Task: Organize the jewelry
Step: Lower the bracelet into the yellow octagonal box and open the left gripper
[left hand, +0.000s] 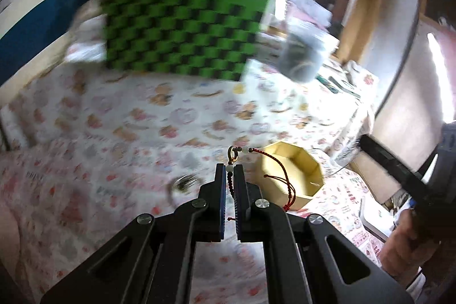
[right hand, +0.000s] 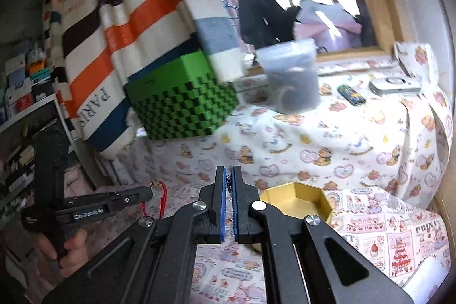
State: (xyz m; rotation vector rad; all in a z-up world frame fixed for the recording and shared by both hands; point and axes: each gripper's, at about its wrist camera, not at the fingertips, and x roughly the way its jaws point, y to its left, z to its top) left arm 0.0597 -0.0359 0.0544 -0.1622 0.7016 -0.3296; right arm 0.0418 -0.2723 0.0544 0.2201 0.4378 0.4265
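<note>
My left gripper (left hand: pixel 228 168) is shut on a red cord bracelet (left hand: pixel 280 175) with pale beads and a gold ring at the fingertips; its loose cord hangs to the right, over the gold box. That open gold octagonal box (left hand: pixel 293 178) stands on the patterned cloth just right of the fingers. My right gripper (right hand: pixel 228 170) is shut on a thin dark chain (right hand: pixel 228 181), with the gold box (right hand: pixel 296 201) right of its tips. In the right wrist view the left gripper (right hand: pixel 149 190) is at the left, the red cord (right hand: pixel 162 198) dangling from it. The right gripper (left hand: pixel 363 140) enters the left wrist view at the right edge.
A green and black checkered box (right hand: pixel 182 101) and a cloudy plastic tub (right hand: pixel 293 79) stand at the back of the cloth-covered surface (right hand: pixel 327 144). A lighter (right hand: pixel 351 95) and a white device (right hand: pixel 394 86) lie far right. A blurred shiny item (left hand: pixel 182 184) lies left of the left fingers.
</note>
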